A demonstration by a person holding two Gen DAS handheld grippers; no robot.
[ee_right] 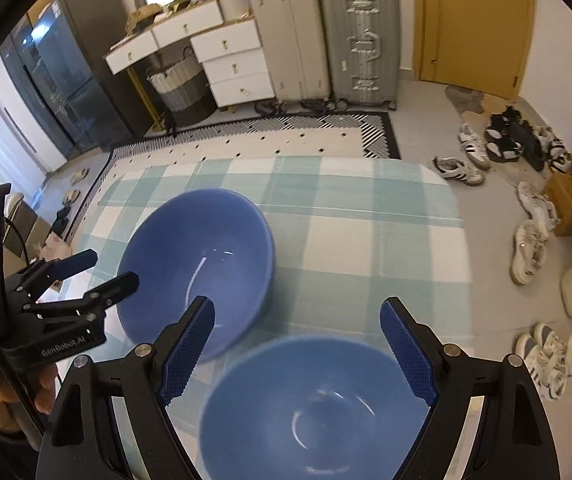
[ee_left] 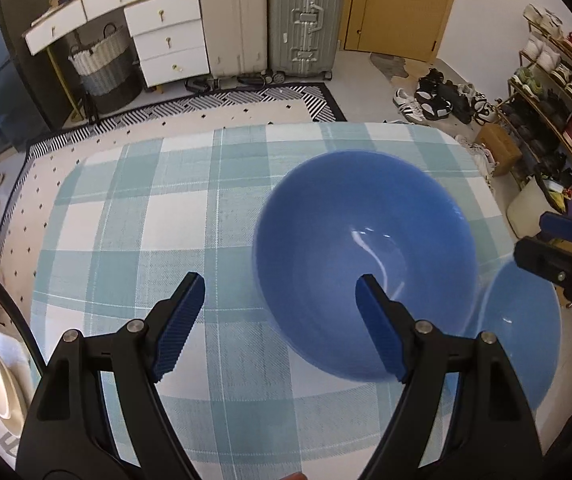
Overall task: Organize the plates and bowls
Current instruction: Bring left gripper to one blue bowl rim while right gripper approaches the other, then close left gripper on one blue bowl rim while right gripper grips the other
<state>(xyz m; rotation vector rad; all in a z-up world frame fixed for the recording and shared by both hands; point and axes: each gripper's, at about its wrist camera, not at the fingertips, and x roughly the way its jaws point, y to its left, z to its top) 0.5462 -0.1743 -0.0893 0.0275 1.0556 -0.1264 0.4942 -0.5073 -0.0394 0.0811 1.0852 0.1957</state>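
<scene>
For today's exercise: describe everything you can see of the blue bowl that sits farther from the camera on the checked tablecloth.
The farther blue bowl is round, deep and glossy, perhaps plastic or glazed ceramic, with light streaks inside. It stands upright and empty on the checked tablecloth. A second blue bowl sits nearer; whether they touch is unclear. Nothing grips it.

two blue bowls (ee_right: 196,264) (both upright), two suitcases (ee_right: 290,40)
</scene>
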